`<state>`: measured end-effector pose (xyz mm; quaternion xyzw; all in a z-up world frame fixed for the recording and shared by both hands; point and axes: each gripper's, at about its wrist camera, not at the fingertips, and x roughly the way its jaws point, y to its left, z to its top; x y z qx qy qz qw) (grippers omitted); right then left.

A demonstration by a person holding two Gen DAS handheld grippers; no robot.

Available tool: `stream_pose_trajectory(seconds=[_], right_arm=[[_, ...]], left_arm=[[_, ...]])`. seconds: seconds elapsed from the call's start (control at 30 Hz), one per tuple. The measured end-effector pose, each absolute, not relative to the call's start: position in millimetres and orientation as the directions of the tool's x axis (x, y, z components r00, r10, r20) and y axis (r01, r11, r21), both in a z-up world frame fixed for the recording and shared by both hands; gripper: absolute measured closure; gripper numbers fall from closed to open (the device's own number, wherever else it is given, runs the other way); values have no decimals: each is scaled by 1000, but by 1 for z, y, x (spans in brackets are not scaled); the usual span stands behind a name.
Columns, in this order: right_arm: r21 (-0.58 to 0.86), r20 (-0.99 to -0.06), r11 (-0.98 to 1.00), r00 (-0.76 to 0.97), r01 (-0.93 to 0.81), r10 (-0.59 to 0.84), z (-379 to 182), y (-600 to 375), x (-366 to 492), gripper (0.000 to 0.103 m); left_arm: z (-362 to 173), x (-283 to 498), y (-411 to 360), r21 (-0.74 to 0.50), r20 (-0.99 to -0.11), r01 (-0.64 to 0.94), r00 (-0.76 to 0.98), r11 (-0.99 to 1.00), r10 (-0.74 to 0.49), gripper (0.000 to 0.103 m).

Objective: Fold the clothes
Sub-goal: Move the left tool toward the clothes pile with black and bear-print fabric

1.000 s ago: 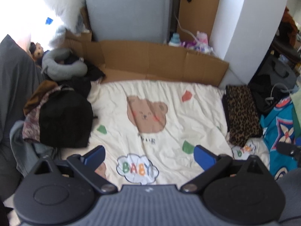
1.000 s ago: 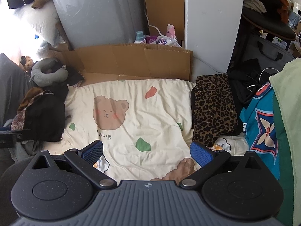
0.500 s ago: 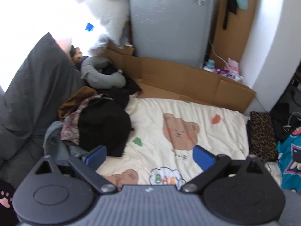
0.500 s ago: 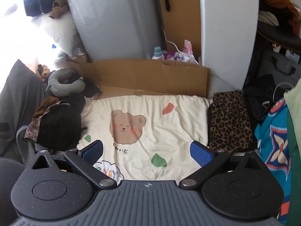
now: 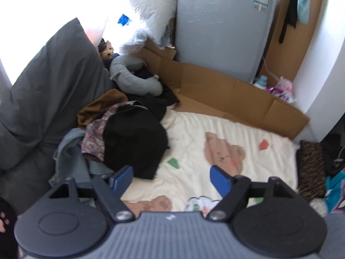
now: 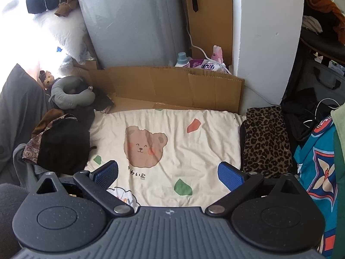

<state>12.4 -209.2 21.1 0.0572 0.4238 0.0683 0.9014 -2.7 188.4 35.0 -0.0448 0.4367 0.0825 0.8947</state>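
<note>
- While the blanket [image 6: 172, 129] lies bare of laundry, the unfolded pile [image 5: 120, 142] sits off its left edge, black garment [image 5: 133, 144] on top, patterned and denim pieces under it.
- left gripper [image 5: 172, 178]: jaws closing, nothing between them; left pad [image 5: 121, 177] hangs just over the black garment's near edge. Pile lies ahead-left of the fingers.
- right gripper [image 6: 170, 172]: fingers spread wide, empty, over mid-blanket; pile is well off to its left [image 6: 62, 146].
- Folded leopard-print piece [image 6: 267, 142] sits beside the blanket's right edge.
- Judgement: left hand is nearer, so the next pickup falls to it.
</note>
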Motion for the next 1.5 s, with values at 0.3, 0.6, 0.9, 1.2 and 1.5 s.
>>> stream_pose_trajectory(seconds=[0.3, 0.6, 0.9, 1.2, 1.5], right_arm=[[190, -746, 978, 635, -83, 199, 12, -196, 36, 1], [203, -715, 969, 656, -140, 244, 7, -180, 62, 1], [252, -708, 945, 626, -210, 328, -20, -158, 102, 1], [273, -724, 935, 591, -228, 355, -42, -141, 136, 1], [282, -727, 943, 603, -176, 330, -73, -130, 160, 1]], left_arm=[[15, 21, 213, -23, -794, -198, 599, 980, 102, 22], [-3, 49, 240, -35, -777, -222, 620, 974, 113, 22], [-44, 80, 299, -13, -784, -304, 595, 952, 180, 21], [-81, 100, 350, 29, -790, -388, 556, 921, 259, 18], [-125, 112, 371, 5, -776, -410, 574, 912, 263, 16]])
